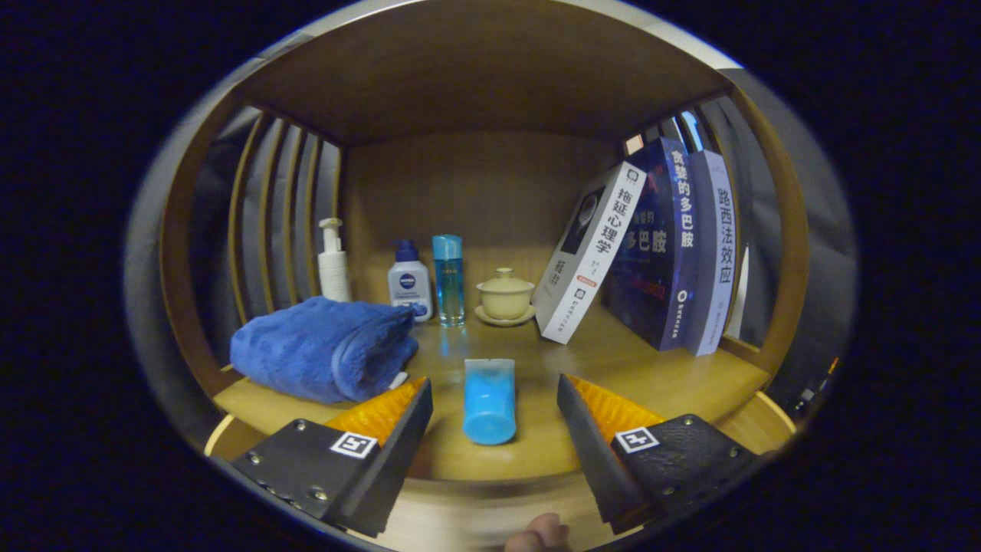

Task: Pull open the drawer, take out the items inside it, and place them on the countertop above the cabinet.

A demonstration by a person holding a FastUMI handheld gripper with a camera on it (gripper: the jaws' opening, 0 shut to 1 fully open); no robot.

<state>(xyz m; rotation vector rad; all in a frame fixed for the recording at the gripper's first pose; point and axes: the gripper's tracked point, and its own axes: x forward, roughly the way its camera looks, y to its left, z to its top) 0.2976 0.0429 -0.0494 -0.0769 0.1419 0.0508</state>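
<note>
Blue tube | lying on countertop, between the fingers | claw wide open, gripping nothing

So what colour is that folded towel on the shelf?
Blue; the folded towel shows best in the gripper view, beside the open gripper.

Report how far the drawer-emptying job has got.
Done: a blue tube lies on the wooden countertop, between the open gripper jaws, neither touching it. In hand: nothing. Left: cannot tell; the drawer is out of sight, so any remaining items are unknown.
</note>
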